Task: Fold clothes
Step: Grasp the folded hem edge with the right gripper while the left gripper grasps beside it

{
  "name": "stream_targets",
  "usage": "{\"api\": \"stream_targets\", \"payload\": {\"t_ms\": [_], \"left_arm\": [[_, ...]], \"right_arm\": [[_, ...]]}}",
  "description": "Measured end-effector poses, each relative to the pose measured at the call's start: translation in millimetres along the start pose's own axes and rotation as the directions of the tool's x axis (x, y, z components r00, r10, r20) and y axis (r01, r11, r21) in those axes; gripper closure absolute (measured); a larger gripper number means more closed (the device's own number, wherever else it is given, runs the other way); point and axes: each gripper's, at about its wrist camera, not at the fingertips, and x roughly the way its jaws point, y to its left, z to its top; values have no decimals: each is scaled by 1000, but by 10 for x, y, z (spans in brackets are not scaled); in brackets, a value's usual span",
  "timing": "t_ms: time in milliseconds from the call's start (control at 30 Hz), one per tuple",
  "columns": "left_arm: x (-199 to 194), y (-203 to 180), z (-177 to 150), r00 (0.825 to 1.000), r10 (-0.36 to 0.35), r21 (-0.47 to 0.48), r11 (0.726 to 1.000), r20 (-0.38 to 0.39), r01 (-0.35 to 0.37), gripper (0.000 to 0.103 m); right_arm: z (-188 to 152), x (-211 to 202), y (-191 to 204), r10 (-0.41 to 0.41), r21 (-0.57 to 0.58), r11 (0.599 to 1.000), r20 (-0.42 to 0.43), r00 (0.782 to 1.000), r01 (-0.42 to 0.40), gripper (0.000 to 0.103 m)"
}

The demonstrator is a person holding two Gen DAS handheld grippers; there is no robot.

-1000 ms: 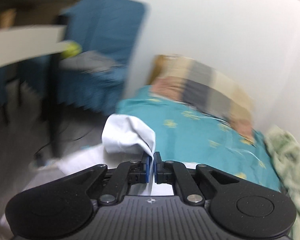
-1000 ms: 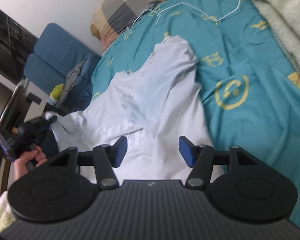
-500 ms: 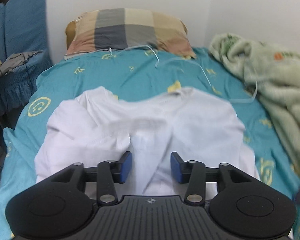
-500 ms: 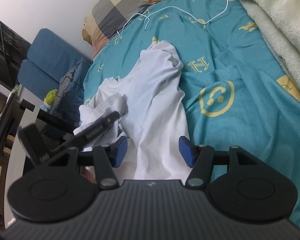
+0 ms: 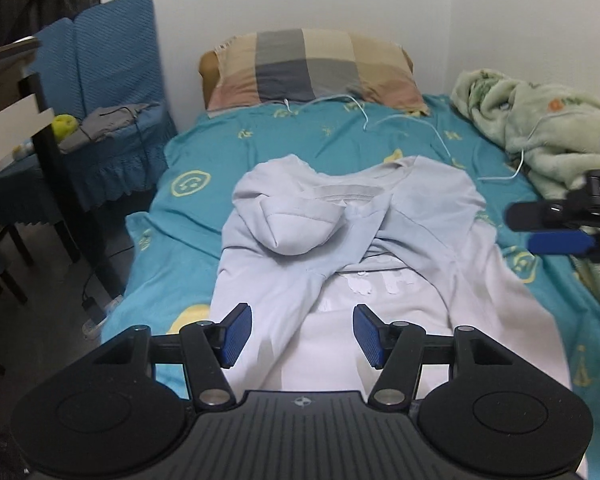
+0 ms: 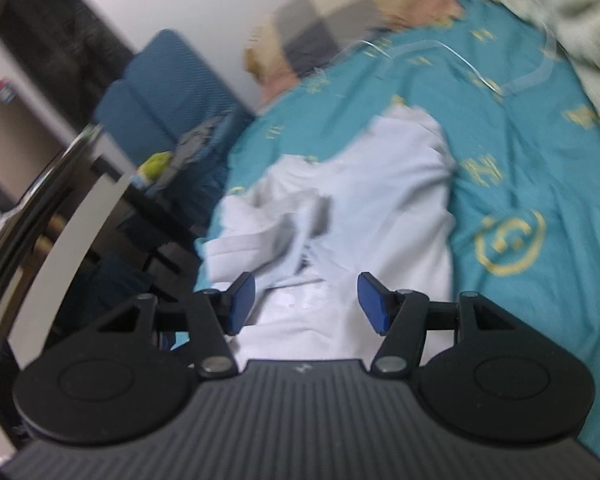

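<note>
The white long-sleeved shirt (image 5: 380, 280) lies on the bed, straight ahead of and under the left tongs (image 5: 302, 336), neck end away from them. Both sleeves are folded in and cross over the chest — the left one ends in a puffed loop, not flat. The left tongs stand wide with nothing between them, hanging over the shirt's lower half. The right tongs (image 6: 306, 302) are also wide and hold nothing; in the left view they stick in sideways past the shirt's right edge. Beyond the shirt lie the teal sheet (image 5: 204, 216), a white cable (image 5: 404, 118), the checked pillow (image 5: 312, 66) and, to the right, a fleece blanket (image 5: 540, 124). Likely trouble: the crossed sleeves sit loosely, so lifting the hem could slide them apart, and a low pinch might catch the sheet too.
</note>
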Motion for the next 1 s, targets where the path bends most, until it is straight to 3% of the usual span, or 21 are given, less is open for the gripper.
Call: {"api": "stream_targets", "payload": {"t_ms": [100, 267, 500, 633, 667, 733, 767, 800, 900, 1000], "left_arm": [[12, 8, -30, 999, -33, -15, 999, -9, 33, 44], [173, 79, -114, 999, -3, 15, 1000, -36, 3, 44], [410, 246, -253, 996, 44, 24, 999, -76, -42, 45], [526, 300, -292, 995, 27, 26, 999, -92, -25, 50], [544, 308, -299, 995, 24, 27, 999, -95, -22, 56], [569, 315, -307, 995, 22, 37, 999, -99, -19, 67], [581, 314, -310, 995, 23, 42, 999, -101, -19, 74], [587, 313, -310, 995, 24, 47, 999, -102, -19, 85], [558, 315, -303, 995, 30, 48, 999, -100, -26, 98], [446, 305, -271, 997, 27, 49, 999, -77, -23, 101]], "right_arm": [[3, 31, 155, 8, -98, 995, 3, 1000, -8, 43], [102, 271, 459, 31, -257, 966, -21, 999, -35, 44], [390, 1343, 802, 73, -352, 930, -102, 992, -104, 47], [382, 1855, 1040, 21, -480, 869, -205, 979, -119, 47], [356, 1929, 1094, 7, -516, 847, -234, 972, -130, 48], [295, 2023, 1187, -36, -590, 796, -268, 963, -135, 56], [270, 2055, 1213, -60, -617, 776, -279, 958, -132, 70], [253, 2078, 1237, -80, -636, 761, -290, 954, -130, 91], [237, 2050, 1313, -118, -690, 714, -279, 953, -114, 96], [404, 1903, 1342, -93, -676, 733, -212, 973, -77, 97]]}}
